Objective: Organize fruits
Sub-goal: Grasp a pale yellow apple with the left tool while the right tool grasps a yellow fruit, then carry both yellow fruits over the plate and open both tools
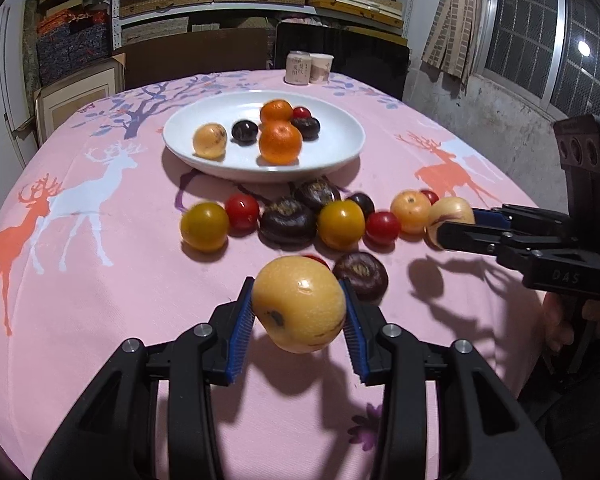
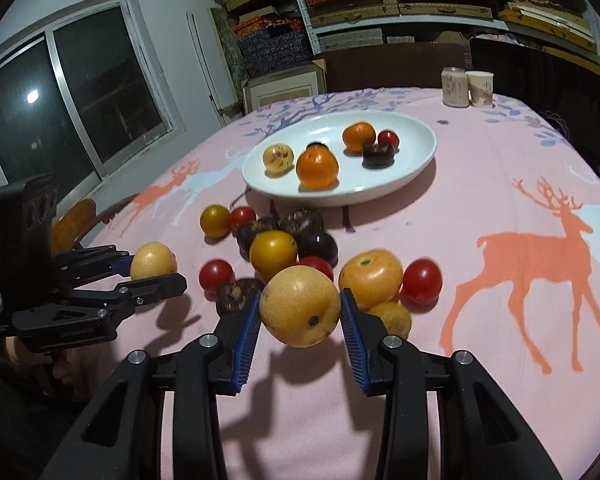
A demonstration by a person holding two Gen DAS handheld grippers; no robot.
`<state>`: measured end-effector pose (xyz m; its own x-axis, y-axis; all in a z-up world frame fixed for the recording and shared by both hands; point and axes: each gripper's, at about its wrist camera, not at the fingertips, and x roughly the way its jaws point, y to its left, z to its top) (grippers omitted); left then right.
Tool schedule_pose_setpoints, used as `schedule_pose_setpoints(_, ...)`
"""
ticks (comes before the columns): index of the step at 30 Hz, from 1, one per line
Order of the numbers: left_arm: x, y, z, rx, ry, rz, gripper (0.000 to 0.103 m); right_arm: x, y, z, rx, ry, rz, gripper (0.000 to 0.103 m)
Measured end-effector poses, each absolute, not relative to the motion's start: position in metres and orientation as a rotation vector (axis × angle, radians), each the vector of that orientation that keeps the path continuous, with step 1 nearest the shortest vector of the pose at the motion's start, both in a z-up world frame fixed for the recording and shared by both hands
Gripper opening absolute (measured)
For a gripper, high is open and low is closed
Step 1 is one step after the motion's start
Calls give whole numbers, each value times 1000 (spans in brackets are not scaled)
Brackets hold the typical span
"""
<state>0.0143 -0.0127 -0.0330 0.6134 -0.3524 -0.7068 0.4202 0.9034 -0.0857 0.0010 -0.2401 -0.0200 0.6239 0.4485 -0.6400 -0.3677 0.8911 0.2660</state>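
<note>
Fruits are mid-transfer: one pale yellow fruit is pinched by the left gripper, another by the right gripper, both off the cloth. Each should be carried toward 12 o'clock, lowered into the white plate, and released gently to prevent rolling.

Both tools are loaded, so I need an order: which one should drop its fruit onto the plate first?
Probably left. Its yellow fruit lines up straight with the white plate, while the right tool's fruit sits off to one side.
</note>
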Motion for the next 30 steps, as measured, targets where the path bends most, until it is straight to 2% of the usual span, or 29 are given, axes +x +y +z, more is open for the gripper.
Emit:
schedule_pose_setpoints(7, 60, 0, 7, 55, 740, -413, 40, 27, -251, 15, 107, 711, 455, 40)
schedule_pose_setpoints(16, 167, -14, 39, 67, 724, -385, 40, 106, -253, 47, 113, 695, 454, 40)
schedule_pose_setpoints(25, 284, -36, -6, 20, 891, -370, 40, 171, -230, 3, 53, 815, 437, 40)
schedule_pose_setpoints(30, 310, -40, -31, 46, 961, -342, 40, 183, -218, -22, 34, 864, 441, 40)
